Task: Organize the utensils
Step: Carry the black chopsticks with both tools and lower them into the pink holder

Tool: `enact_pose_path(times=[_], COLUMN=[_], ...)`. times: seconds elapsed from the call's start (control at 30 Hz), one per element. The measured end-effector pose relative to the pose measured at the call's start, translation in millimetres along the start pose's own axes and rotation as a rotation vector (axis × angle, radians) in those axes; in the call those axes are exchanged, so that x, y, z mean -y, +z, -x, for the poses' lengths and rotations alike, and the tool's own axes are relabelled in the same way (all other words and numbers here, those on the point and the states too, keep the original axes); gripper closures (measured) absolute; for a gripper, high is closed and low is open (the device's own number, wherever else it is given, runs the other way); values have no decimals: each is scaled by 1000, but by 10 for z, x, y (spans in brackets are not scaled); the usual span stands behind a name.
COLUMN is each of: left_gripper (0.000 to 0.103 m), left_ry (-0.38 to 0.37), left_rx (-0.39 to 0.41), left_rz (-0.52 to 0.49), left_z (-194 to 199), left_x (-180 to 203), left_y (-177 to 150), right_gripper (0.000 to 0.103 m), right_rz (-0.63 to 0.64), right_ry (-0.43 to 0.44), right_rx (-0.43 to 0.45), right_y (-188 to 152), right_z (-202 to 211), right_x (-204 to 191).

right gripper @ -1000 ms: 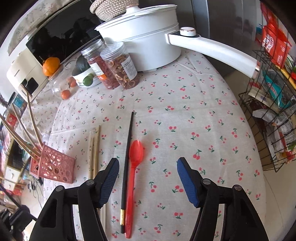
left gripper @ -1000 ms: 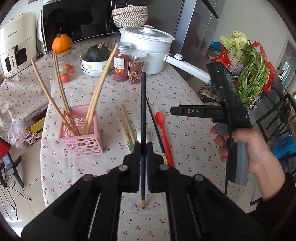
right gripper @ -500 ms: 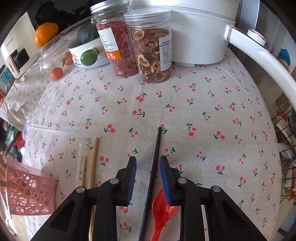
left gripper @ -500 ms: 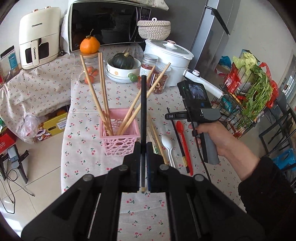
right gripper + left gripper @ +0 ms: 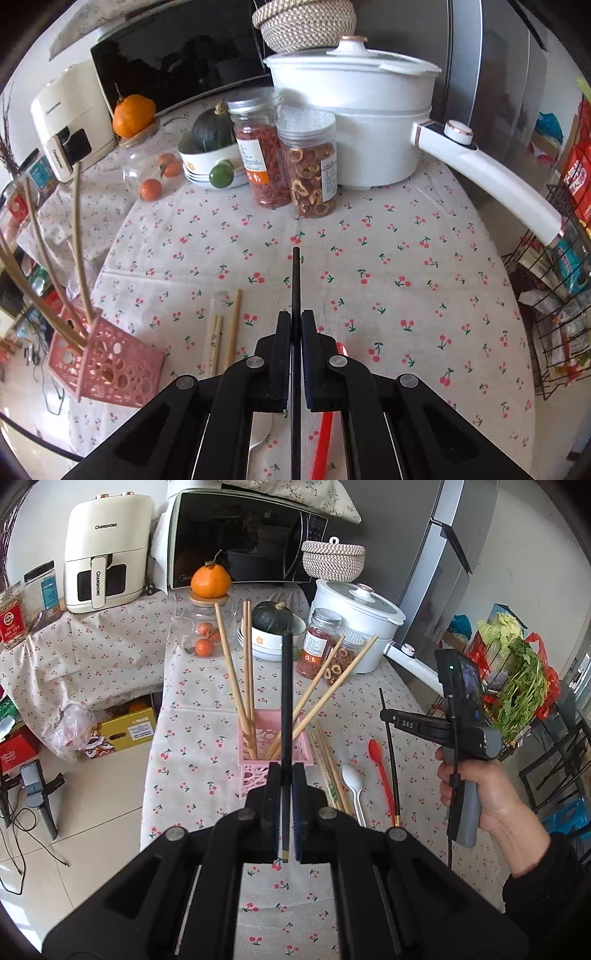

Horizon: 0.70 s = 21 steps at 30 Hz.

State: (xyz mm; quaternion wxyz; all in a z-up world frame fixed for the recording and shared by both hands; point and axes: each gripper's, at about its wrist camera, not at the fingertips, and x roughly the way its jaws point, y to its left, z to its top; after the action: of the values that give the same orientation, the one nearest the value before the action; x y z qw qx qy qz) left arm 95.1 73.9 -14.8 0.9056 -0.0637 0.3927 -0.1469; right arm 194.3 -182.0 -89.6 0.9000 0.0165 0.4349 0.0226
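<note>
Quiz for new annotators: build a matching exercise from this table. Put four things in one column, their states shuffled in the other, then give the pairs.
Things:
1. pink basket
2. red spoon
3. white spoon
4. left tool

States:
A. shut on a black chopstick
B. lying beside the loose wooden chopsticks
C. holding long chopsticks that lean outward
D. lying between the white spoon and the other black chopstick, which the right tool grips

Pairs: 1-C, 2-D, 3-B, 4-A

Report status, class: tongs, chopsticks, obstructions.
Left tongs shut on black chopstick. Right tongs shut on second black chopstick. Pink basket unobstructed.
</note>
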Motion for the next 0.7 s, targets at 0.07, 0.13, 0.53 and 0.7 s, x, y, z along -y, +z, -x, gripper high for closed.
enact_pose_path(times=[0.07, 0.13, 0.53, 0.7], left_gripper=[97, 97, 97, 97], left_ry=[-3, -2, 8, 26], left_rx=[30, 60, 267, 334], left_rz=[-1, -2, 2, 18], left_z=[75, 147, 507, 529], left_x=[7, 20, 55, 58], left_y=[19, 36, 137, 261], right_gripper=[98, 98, 98, 98], right_rz=[6, 5, 55, 66], right_ry=[10, 21, 53, 136], right_rx=[60, 112, 333, 408], right_y=[-42, -82, -409, -291], right_z=[321, 609, 1761, 2068], right_x=[-18, -30, -245, -374])
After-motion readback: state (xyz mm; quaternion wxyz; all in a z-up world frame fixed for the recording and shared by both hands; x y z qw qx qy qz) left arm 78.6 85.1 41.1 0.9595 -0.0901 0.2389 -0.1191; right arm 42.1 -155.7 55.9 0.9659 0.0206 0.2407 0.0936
